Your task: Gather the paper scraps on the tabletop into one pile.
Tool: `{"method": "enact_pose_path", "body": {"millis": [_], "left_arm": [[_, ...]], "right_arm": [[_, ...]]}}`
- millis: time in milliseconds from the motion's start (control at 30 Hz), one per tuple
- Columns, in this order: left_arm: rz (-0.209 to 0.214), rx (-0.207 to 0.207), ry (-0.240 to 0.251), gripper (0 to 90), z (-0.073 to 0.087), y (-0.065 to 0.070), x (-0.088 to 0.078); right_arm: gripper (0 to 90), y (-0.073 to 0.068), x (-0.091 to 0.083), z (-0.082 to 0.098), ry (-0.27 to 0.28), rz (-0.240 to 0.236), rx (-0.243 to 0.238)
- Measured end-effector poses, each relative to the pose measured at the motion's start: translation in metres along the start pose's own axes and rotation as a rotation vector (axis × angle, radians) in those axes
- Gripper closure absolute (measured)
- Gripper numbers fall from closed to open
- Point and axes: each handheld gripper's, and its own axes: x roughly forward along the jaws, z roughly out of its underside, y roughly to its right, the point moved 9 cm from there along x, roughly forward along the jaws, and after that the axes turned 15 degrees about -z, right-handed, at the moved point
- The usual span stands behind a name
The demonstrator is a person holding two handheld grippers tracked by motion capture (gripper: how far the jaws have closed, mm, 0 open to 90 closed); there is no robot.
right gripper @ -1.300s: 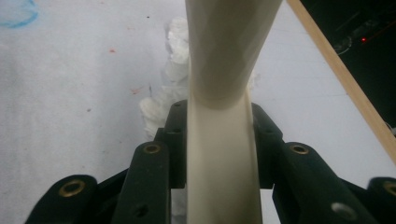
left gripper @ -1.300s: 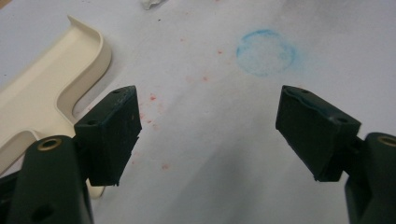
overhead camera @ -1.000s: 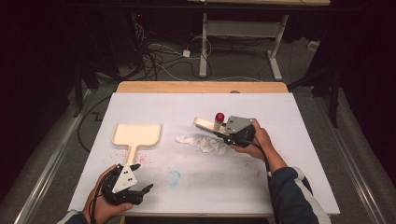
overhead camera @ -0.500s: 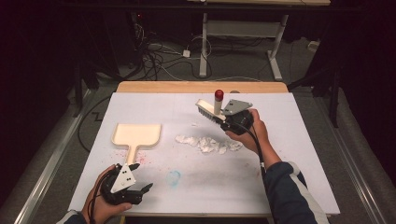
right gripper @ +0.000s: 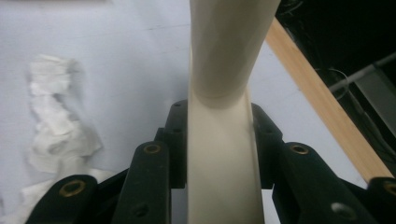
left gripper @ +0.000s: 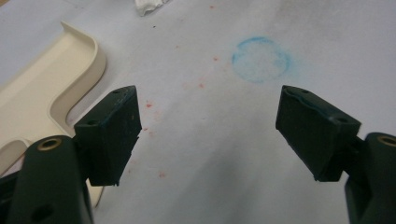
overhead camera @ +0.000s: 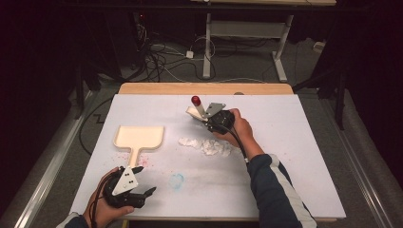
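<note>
Right claw (overhead camera: 202, 117): clamped on cream brush handle (right gripper: 219, 154) — raised off tabletop (overhead camera: 294, 142).
Beside it: crumpled paper (overhead camera: 209, 145), just below.
Left claw (overhead camera: 145, 183): open, empty — dustpan (overhead camera: 139, 137) just ahead, blue ring stain (left gripper: 260, 59) between jaws.

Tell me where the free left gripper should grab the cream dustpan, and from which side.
Best guess: its narrow handle, from the near side. The dustpan lies flat with the handle pointing at the left gripper, whose jaws stand open and empty. The handle looks slim enough to fit between them; the pan's wide walled body probably would not.
</note>
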Motion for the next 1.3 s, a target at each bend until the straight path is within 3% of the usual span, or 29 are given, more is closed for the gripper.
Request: {"method": "enact_pose_path", "body": {"millis": [100,233,333,467,567,667,767,867,967,1067,1267,1300], "left_arm": [[-0.002,0.0,0.001,21.5,0.0,0.0,-0.001],[-0.004,0.001,-0.001,21.5,-0.001,0.001,-0.001],[-0.005,0.007,-0.004,21.5,-0.001,0.002,0.0],[-0.004,0.006,-0.01,21.5,-0.001,0.003,0.001],[-0.005,0.008,-0.011,21.5,-0.002,0.003,0.001],[-0.007,0.007,-0.011,21.5,-0.002,0.003,0.001],[-0.014,0.003,-0.011,21.5,-0.002,0.001,0.001],[-0.022,0.0,-0.009,21.5,-0.002,-0.001,0.0],[-0.033,-0.002,-0.001,21.5,-0.002,-0.004,-0.001],[-0.038,0.007,0.0,21.5,-0.002,-0.003,-0.002],[-0.035,0.004,0.003,21.5,-0.002,-0.003,-0.003],[-0.035,0.005,0.003,21.5,-0.002,-0.003,-0.003]], "right_arm": [[67.7,-0.009,-0.003,0.002,-0.03,-0.036,-0.041],[67.8,-0.022,-0.014,0.005,0.003,-0.121,-0.071],[67.8,-0.032,-0.024,0.01,-0.002,-0.167,-0.115],[67.8,-0.032,-0.036,0.017,0.002,-0.148,-0.129],[67.8,-0.026,-0.046,0.017,0.044,-0.122,-0.111],[67.7,-0.021,-0.057,0.012,0.106,-0.09,-0.07],[67.7,-0.02,-0.069,0.003,0.164,-0.062,0.004],[67.7,-0.026,-0.08,-0.009,0.229,-0.063,0.108],[67.7,-0.038,-0.086,-0.022,0.297,-0.095,0.221],[67.7,-0.056,-0.082,-0.031,0.339,-0.162,0.331],[67.7,-0.094,-0.053,-0.048,0.35,-0.243,0.438],[67.7,-0.097,-0.047,-0.049,0.341,-0.237,0.448]]}}
